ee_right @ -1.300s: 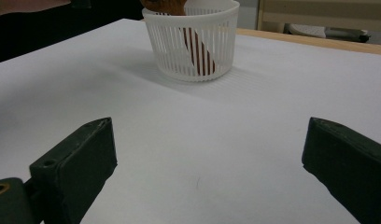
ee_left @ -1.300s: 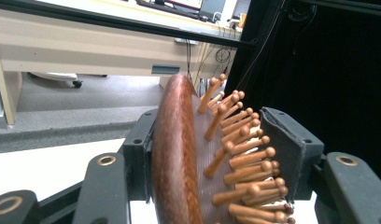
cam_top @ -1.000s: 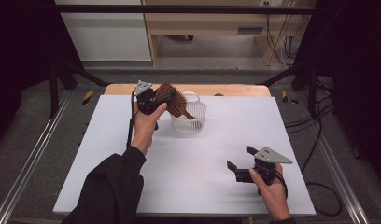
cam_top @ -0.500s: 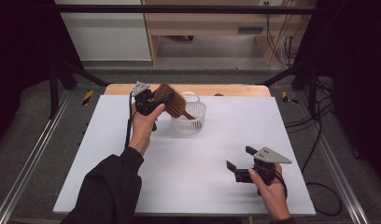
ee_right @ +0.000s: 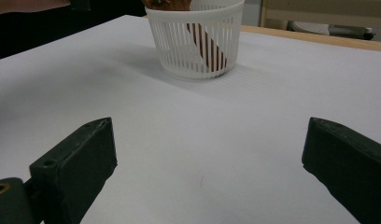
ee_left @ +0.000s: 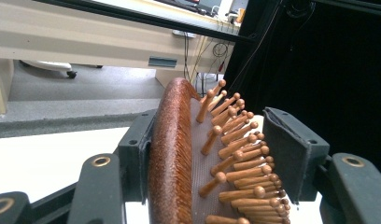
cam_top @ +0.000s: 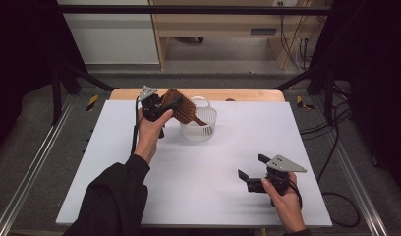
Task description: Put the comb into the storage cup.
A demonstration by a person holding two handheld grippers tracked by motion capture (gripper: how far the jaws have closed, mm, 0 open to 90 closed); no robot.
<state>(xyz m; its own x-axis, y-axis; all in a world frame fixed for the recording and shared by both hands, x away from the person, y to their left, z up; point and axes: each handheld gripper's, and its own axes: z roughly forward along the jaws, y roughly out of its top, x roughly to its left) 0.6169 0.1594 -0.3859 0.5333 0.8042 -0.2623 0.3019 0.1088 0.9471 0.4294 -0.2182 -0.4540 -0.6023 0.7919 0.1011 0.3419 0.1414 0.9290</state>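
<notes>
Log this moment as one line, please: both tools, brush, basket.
left tool: shut on wooden hairbrush head | brush handle inside white basket | right tool: open, nothing held, near table edge

Brush [cam_top: 181, 106] handle in basket [cam_top: 198, 129], far table [cam_top: 198, 167] centre.

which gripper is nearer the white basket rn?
Left. The left gripper is at the white basket, holding a wooden hairbrush whose handle dips into it. The right gripper rests open on the table's near side, well short of the basket.
</notes>
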